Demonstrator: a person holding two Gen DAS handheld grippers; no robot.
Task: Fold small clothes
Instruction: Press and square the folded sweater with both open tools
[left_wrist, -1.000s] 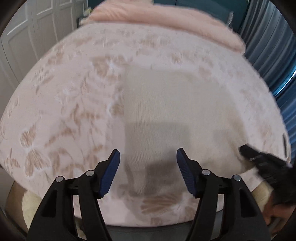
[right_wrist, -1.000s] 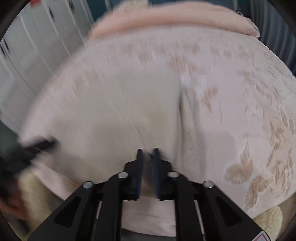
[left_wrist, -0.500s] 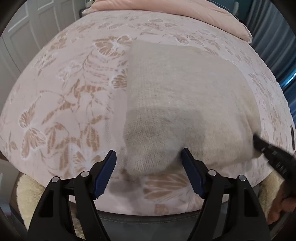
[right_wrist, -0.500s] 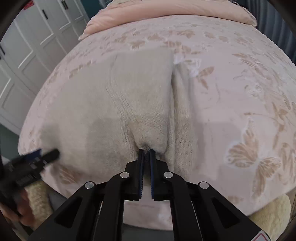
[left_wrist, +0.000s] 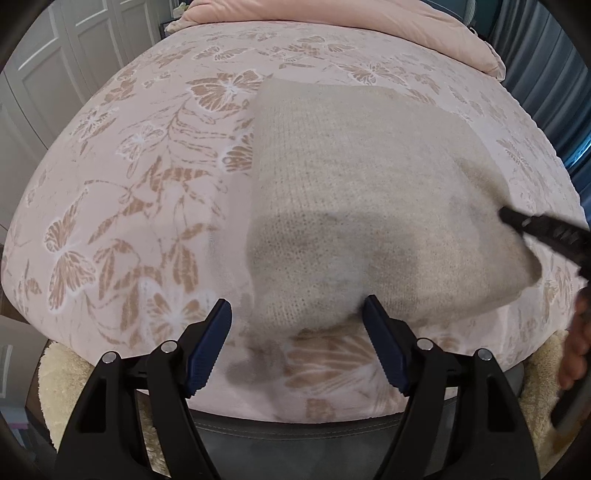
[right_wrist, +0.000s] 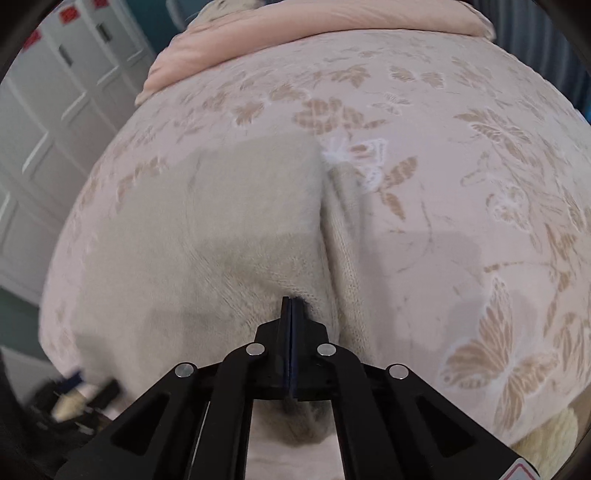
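A cream knitted garment (left_wrist: 354, 206) lies folded on a pink bedspread with brown butterflies (left_wrist: 140, 192). My left gripper (left_wrist: 297, 341) is open and empty, its fingers either side of the garment's near left corner. My right gripper (right_wrist: 291, 301) is shut on the garment's near edge (right_wrist: 229, 236), and the cloth puckers at the jaws. A narrow fold of the garment (right_wrist: 347, 236) runs along its right side. The right gripper also shows at the right edge of the left wrist view (left_wrist: 532, 227), at the garment's right corner.
A pink duvet (left_wrist: 354, 22) is bunched at the far end of the bed. White wardrobe doors (right_wrist: 55, 122) stand to the left, blue curtains (left_wrist: 546, 74) to the right. A cream fluffy rug (left_wrist: 70, 384) lies below the bed's near edge.
Both grippers have drawn back toward the near edge of the bed. The right gripper closed fully on the garment's edge. The left gripper stays open.
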